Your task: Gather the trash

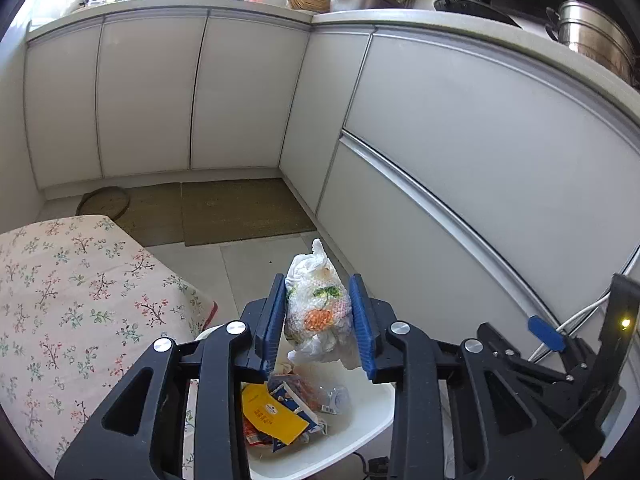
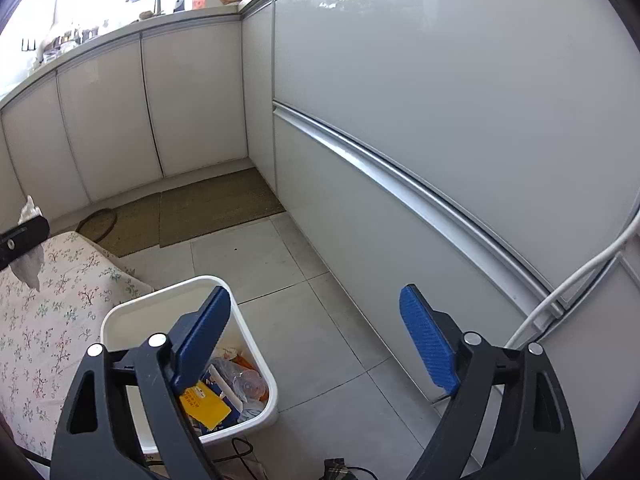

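Note:
My left gripper (image 1: 318, 320) is shut on a crumpled white plastic bag (image 1: 320, 308) with green and orange print, held above the white trash bin (image 1: 360, 432). The bin holds a yellow packet (image 1: 272, 412) and other wrappers. My right gripper (image 2: 316, 336) is open and empty, just right of and above the bin (image 2: 120, 316); its left finger overlaps the bin's opening. The yellow packet (image 2: 204, 404) and clear plastic show inside. The right gripper also shows at the right edge of the left wrist view (image 1: 546, 332). The left gripper's edge with the bag (image 2: 30, 264) shows at far left.
A table with a floral cloth (image 1: 72, 292) stands left of the bin. White cabinet fronts (image 2: 440, 160) run along the right and the back. Brown mats (image 2: 216, 204) lie on the tiled floor. A white cable (image 2: 580, 276) hangs at right; a black cord (image 2: 240, 452) lies by the bin.

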### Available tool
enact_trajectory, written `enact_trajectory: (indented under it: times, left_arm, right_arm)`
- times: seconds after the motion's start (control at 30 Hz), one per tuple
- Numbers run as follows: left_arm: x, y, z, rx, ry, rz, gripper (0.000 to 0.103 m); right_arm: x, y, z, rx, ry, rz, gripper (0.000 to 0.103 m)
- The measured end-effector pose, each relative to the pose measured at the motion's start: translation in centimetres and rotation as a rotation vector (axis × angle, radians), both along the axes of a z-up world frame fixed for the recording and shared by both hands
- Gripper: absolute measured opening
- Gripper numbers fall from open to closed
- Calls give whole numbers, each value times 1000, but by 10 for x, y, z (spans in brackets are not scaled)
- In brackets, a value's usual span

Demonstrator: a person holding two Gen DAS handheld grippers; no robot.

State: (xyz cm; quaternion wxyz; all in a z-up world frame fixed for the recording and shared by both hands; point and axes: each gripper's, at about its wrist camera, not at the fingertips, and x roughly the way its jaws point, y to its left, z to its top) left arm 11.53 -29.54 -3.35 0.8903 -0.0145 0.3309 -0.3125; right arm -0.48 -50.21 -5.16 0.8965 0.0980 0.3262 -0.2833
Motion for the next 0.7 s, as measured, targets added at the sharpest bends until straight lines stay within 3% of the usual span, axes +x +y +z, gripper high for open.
enact_trajectory:
  times: [0.07,0.13,0.2,0.3,0.5,0.7]
  left_arm:
    - [1,-6,-6,10,12,-18,33]
    - [-1,-10,-10,31,9,-24,52]
    - [-4,-10,-9,39,-13,-18,62]
    - [-8,-9,-7,55,-42,-8,70]
    - [-18,9,0,73,-115,75,95]
    - [-23,43,14,63,-168,195,96]
  right_arm:
    - [-4,0,3,-5,-11,-18,89]
    - [-5,3,5,-7,-19,-20,89]
    - [-5,7,7,-20,-21,-23,91]
    - [-5,15,11,-48,-33,-22,92]
    - [-7,32,26,-103,-93,-41,96]
    - [-2,53,36,-101,-130,-40,96]
